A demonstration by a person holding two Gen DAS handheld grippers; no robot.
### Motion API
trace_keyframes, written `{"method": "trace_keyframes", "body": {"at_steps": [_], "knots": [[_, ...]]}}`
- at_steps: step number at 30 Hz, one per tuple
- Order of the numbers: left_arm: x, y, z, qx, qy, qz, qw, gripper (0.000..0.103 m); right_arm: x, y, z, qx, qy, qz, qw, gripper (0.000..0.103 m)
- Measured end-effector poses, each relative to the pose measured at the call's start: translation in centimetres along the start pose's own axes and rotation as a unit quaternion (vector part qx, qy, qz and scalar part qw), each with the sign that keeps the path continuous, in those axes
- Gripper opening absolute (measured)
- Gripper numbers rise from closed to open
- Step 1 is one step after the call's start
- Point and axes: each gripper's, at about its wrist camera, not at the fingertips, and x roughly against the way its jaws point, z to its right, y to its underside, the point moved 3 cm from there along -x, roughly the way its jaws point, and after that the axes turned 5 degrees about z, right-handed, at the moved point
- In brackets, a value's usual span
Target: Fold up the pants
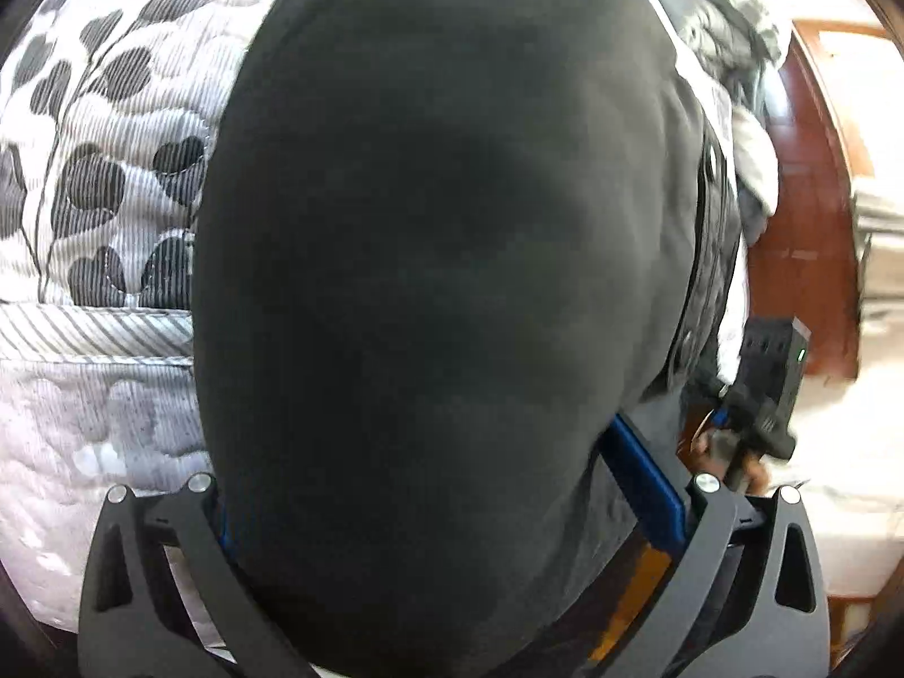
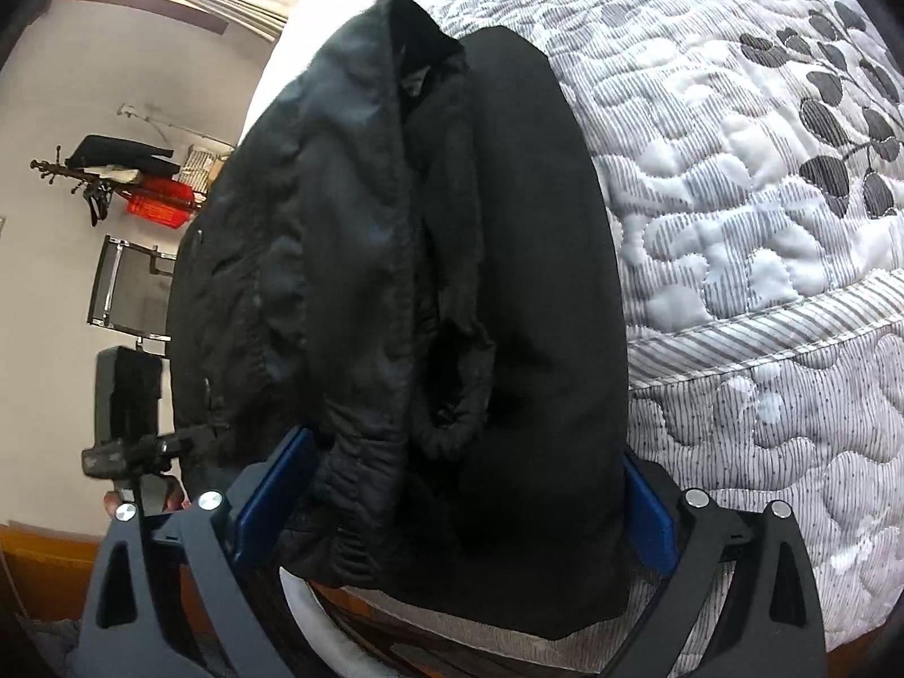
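from right wrist only, pants (image 2: 395, 282) waistband

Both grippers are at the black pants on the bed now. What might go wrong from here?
1. The pants are bunched and rumpled between the wide-open right gripper; closing may catch only some layers.
2. Pants fill the left gripper view, so its grip cannot be checked.
3. The pants lie near the edge of the bed; a slip might drop them off.
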Motion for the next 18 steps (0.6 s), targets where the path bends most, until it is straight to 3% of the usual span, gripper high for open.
{"method": "trace_keyframes", "body": {"at_steps": [4,8,12,18], "knots": [[0.5,0.3,1.1,-0.01,-0.014,0.019,0.9997,0.098,1.0,0.1,-1.1,0.015,0.01,0.022,1.0,0.067],[1.8,0.3,1.5,0.005,-0.013,0.041,0.9991,0.075,2.2,0.0,-2.8,0.032,0.026,0.044,0.998,0.049],[3.5,-0.1,2.2,0.006,0.006,0.069,0.9975,0.051,3.2,-0.2,-5.5,0.065,0.04,0.061,0.995,0.043],[5.0,-0.5,3.8,0.004,0.015,0.105,0.9943,0.037,4.3,-0.6,-8.0,0.104,0.06,0.081,0.989,0.039]]}}
